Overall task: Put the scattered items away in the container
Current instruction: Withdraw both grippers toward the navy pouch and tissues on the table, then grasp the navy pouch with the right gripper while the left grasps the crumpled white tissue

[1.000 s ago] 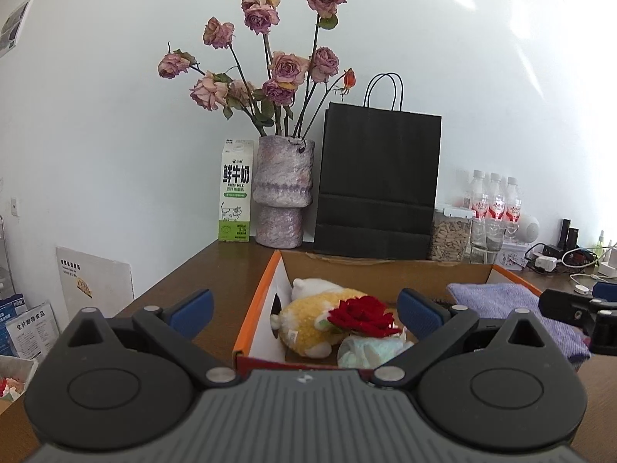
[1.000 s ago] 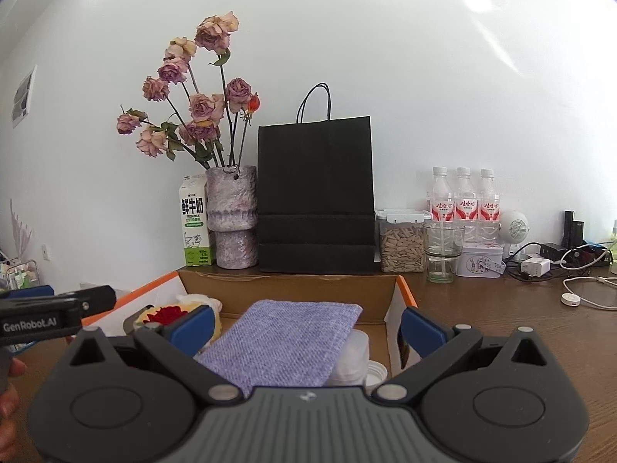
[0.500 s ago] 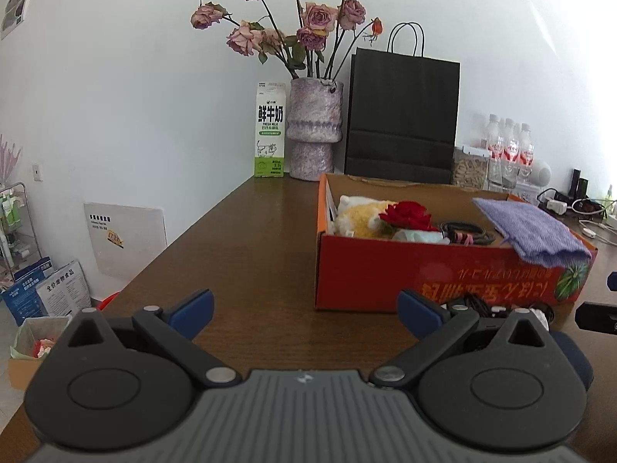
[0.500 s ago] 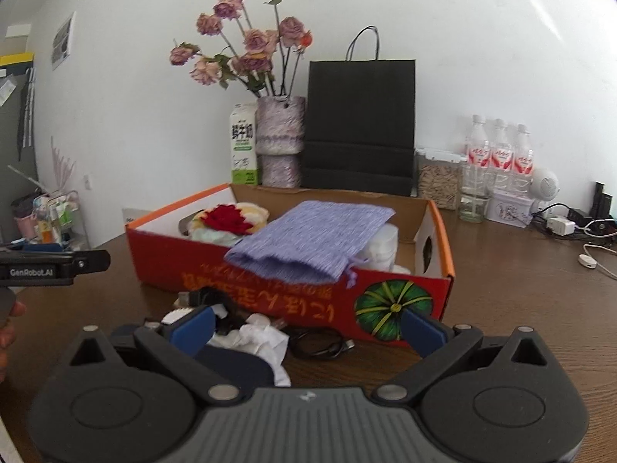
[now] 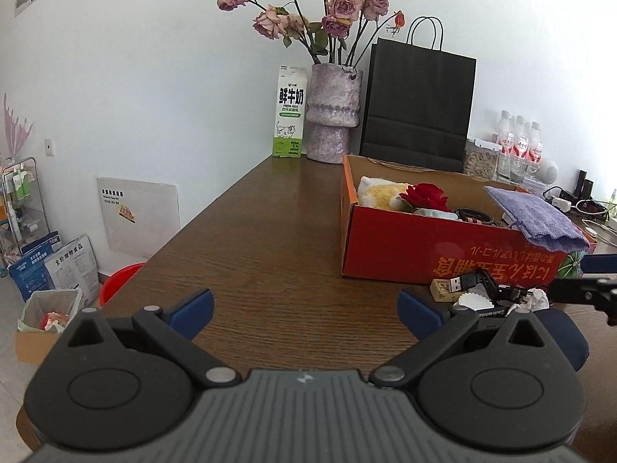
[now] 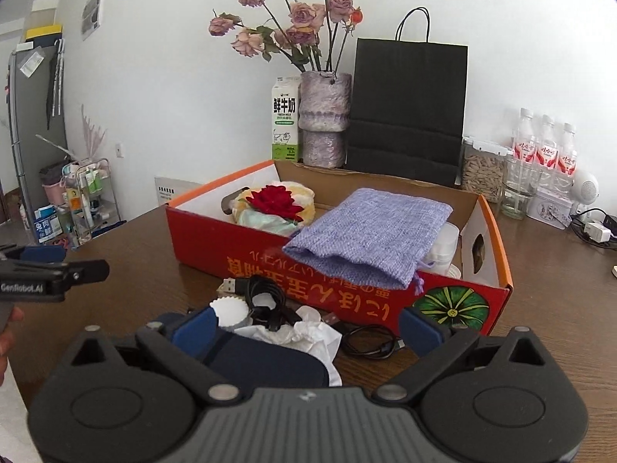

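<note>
Right hand-held gripper (image 6: 304,326) closing over the pile, nothing pinched yet.

Its jaws straddle a soft dark blue pouch (image 6: 254,359) and crumpled white tissue (image 6: 297,333), low in the frame, before the red box (image 6: 327,270) on the desk (image 6: 559,308). Light, squashy things; I'd grab the pouch's middle. Left hand-held gripper (image 5: 304,310) is spread, empty. Milk carton (image 6: 284,115) reads "FRESH MILK".

Both wrist cameras look forward and slightly down over the desk (image 5: 277,231), sharing the nearby red box (image 5: 424,247) (image 6: 270,247).
</note>
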A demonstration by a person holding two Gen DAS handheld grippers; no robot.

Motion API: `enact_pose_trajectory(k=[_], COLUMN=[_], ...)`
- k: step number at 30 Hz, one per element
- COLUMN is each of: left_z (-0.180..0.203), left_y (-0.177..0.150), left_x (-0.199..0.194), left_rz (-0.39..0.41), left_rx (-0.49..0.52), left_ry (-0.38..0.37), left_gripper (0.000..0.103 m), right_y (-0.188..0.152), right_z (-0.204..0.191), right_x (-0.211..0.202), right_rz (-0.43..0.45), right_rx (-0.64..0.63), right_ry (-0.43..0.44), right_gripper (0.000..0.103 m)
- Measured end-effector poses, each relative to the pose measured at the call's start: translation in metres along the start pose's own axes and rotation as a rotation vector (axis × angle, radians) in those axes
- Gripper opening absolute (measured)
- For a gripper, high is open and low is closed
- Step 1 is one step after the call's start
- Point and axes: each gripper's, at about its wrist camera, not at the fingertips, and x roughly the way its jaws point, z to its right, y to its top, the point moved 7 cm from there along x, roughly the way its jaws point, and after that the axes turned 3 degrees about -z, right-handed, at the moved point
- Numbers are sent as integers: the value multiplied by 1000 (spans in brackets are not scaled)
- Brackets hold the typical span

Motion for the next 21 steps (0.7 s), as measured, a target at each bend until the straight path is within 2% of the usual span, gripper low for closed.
enact_pose_trajectory(k=[1,2,3,4,7,14,21], left_z=[0,1,1,1,-1,-2,4], left_y=[0,0,1,1,2,-1,-3], left_x=[0,-1,-2,-4,-6,-2,-2], left_rz=[1,3,6,9,18,0,-4], left_rx=[-2,-3,-1,0,2,-13,-1], left_ry=[-3,-4,-5,-6,-1,1,-17], left_gripper=[103,103,103,103,103,103,103], right_y=[5,9,15,20,31,45,43], right_z=[2,5,9,11,17,18,18], right_x=[7,13,20,23,28,16,24], right_rz=[-11,-16,-15,-8,18,94,63], right_rx=[8,20,34,45,83,104,100], right_ry=[2,0,-3,-6,9,-6,5], right_gripper=[71,63,49,39,28,25,27])
